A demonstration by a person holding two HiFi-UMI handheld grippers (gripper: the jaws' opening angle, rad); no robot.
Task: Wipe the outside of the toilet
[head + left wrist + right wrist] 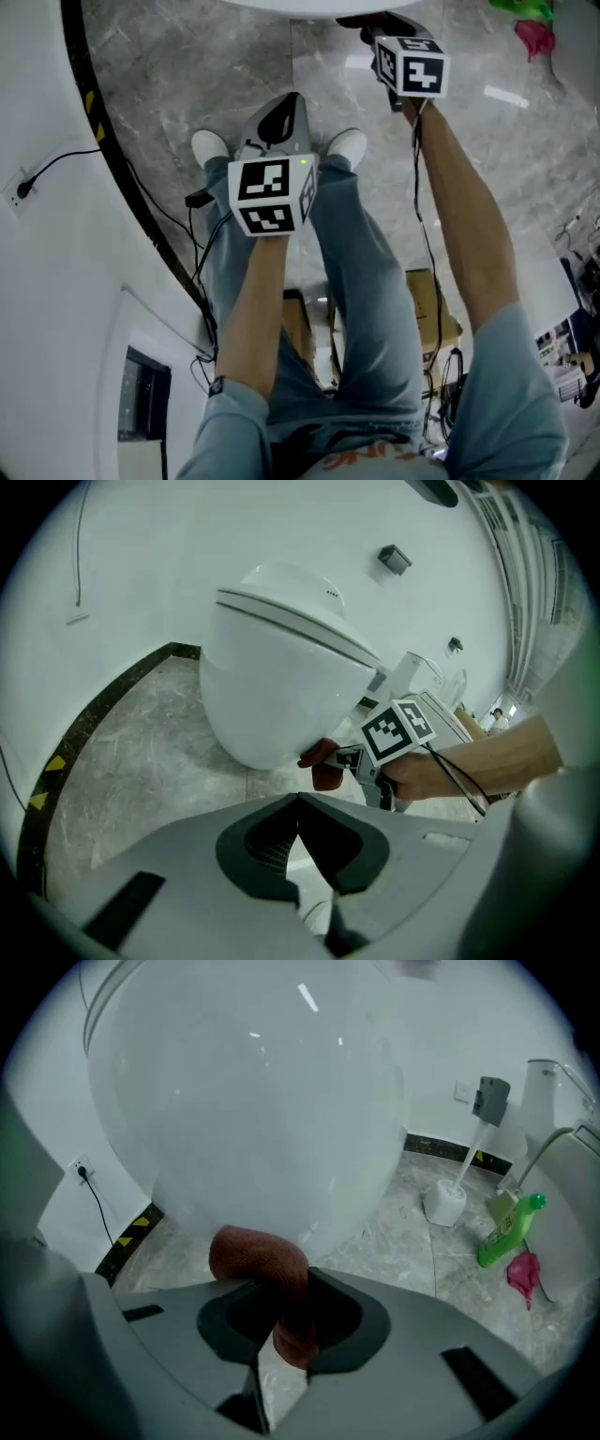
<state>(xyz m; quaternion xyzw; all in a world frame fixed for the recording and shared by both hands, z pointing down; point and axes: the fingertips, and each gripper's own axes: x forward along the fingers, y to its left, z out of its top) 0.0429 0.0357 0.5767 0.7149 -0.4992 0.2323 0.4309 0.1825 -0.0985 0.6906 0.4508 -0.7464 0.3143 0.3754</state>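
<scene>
The white toilet (281, 672) stands against the wall; its bowl (253, 1101) fills the right gripper view, and only its rim (300, 6) shows at the head view's top edge. My right gripper (286, 1321) is shut on a reddish-brown cloth (258, 1255), whose folded end presses against the bowl's lower front. In the left gripper view that cloth (322, 764) touches the underside of the bowl, with the right gripper (352, 759) behind it. My left gripper (301, 810) hangs back over the floor, shut and holding nothing; in the head view the left gripper (281, 117) points down between the person's shoes.
A toilet brush in its white holder (448, 1199), a green bottle (511, 1232) and a pink item (523, 1274) stand on the marble floor right of the bowl. A black cable (178, 225) runs from a wall outlet (23, 190) along the dark skirting (108, 150). Shoes (210, 145) are below.
</scene>
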